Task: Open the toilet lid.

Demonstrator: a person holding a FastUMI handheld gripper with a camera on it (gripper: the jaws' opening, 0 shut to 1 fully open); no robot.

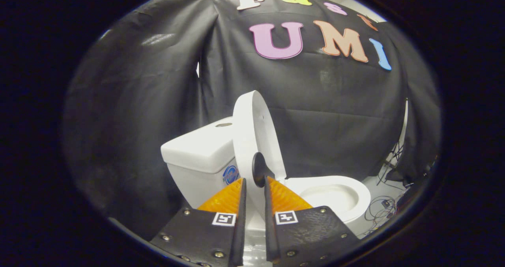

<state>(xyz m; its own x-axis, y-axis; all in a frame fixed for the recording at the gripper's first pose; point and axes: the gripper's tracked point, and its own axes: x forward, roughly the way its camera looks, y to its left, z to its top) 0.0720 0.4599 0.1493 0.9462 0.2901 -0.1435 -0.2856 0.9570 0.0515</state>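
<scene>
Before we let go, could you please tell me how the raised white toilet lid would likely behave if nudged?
The white toilet lid looks like stiff moulded plastic, so it should pivot without bending. It stands near upright between the white cistern and bowl, so it might drop either way. The gripper fingers flank its glossy, probably slippery edge.

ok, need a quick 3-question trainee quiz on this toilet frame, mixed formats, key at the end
1. True or false: the toilet lid is raised, standing close to upright.
2. What lies between the fingers of the gripper? A) the lid's edge B) the tank C) a cable
3. Fill in: right behind the raised lid stands the ____.

Key
1. True. The bowl beside the lid is uncovered.
2. A. Whether both fingers press on the lid cannot be told.
3. Tank.
</scene>
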